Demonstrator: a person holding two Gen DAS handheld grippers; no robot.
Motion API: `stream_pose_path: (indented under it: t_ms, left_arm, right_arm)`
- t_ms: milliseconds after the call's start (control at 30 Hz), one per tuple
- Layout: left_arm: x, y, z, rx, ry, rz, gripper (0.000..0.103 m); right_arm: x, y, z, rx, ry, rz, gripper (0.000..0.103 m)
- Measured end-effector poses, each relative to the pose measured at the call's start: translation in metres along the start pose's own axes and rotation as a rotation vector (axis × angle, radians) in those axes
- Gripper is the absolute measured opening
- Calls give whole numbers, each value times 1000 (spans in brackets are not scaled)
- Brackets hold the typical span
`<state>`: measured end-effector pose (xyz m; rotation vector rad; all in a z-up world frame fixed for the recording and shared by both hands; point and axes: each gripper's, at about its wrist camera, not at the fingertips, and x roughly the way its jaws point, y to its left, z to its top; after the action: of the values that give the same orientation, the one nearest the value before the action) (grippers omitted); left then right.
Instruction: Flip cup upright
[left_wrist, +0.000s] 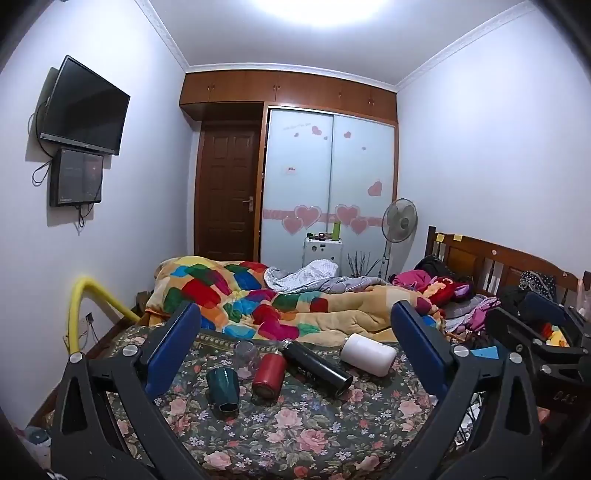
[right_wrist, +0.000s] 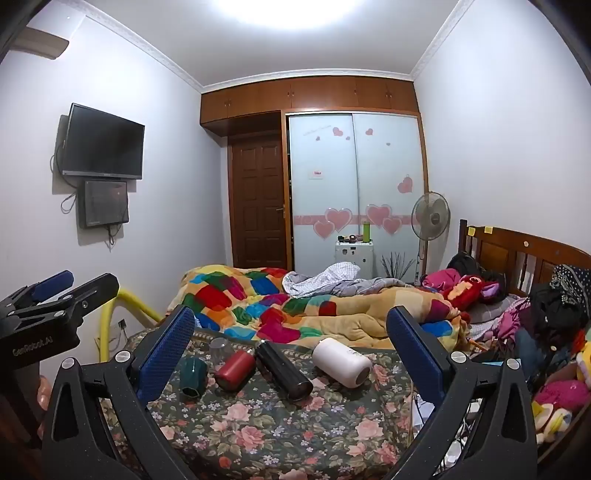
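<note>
both grippers, left gripper (left_wrist: 295, 328) and right gripper (right_wrist: 291, 332), wide open, holding nothing. five vessels on the floral bedspread (left_wrist: 295, 435): green cup (left_wrist: 222, 387) upside down, clear glass (left_wrist: 245, 352), red bottle (left_wrist: 269, 373), black bottle (left_wrist: 317, 369), white bottle (left_wrist: 367, 353). cup sits ahead of the left gripper, near its left finger, untouched.

Dark green faceted ceramic cup (left_wrist: 222, 388) (right_wrist: 192, 376): upside down, hexagonal base up, mouth on floral bedspread (left_wrist: 295, 435) (right_wrist: 266, 424), slight tilt. Leftmost of the vessel row, nr the bed's left edge, just left of the lying red cylindrical metal flask (left_wrist: 269, 373) (right_wrist: 235, 370).
</note>
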<state>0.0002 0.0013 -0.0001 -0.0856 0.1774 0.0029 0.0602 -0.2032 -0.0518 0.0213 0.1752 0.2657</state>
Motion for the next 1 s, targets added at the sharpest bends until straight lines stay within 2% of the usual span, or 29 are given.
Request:
stream_pose_path:
  t_ms: [267, 367, 1000]
  left_arm:
    - [2, -3, 3, -5, -4, -7, 103]
    - [-9, -5, 2, 19, -29, -9, 103]
    - [-4, -9, -5, 34, -20, 11, 103]
  right_arm:
    - [0, 0, 0, -6, 2, 0, 103]
    - [1, 3, 0, -4, 2, 2, 103]
    - [1, 5, -4, 2, 8, 5, 103]
